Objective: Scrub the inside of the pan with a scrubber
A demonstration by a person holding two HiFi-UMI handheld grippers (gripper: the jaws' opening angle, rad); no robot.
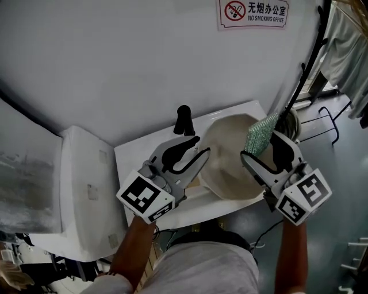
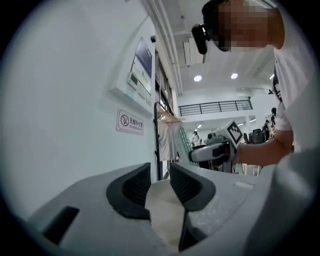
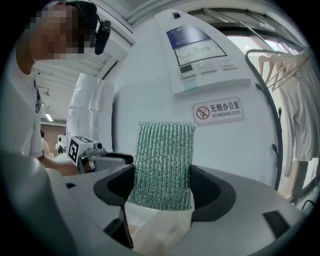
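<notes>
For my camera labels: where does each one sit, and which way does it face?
Head view: on the head, down at pan and table; both forearms show.
Left gripper view: on the left gripper, along empty jaws toward the wall; torso shows.
Right gripper view: on the right gripper, past the held scrubber; torso shows.
Shared: no-smoking sign.

The pan (image 1: 230,166) has a cream inside that looks smooth and matt, and its handle (image 1: 184,120) is black with a slight shine, like plastic. Above the right edge of the pan, the scrubber (image 1: 261,133) is a green knitted mesh, rough and glittering. The right gripper (image 3: 162,172) and the left gripper (image 2: 160,175) have grey shells of matt, slightly grainy plastic, with black ribbed pads (image 2: 136,186). The table (image 1: 129,158) under the pan is white and smooth. Behind the pan, the wall (image 1: 115,57) is plain and smooth, and the sign (image 1: 253,11) on it looks glossy.
</notes>
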